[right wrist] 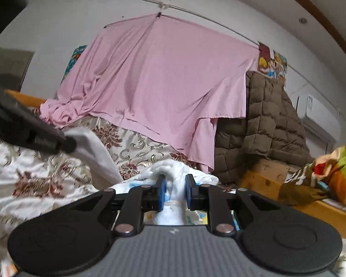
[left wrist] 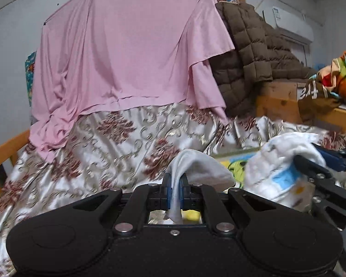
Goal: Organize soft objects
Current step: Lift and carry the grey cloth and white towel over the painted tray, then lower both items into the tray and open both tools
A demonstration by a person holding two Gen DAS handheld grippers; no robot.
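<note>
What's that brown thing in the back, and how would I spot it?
Start at the big pink sheet hanging from a line over the bed. Just to its right, a quilted brown jacket drapes over a wooden frame. Its puffy stitched squares and dull brown set it apart from the smooth pink sheet and the bright patterned cloth further right.

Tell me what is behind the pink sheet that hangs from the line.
A colourful printed cloth peeks out at both upper sides of the pink sheet. The white wall shows around it. What the sheet covers cannot be seen.
</note>
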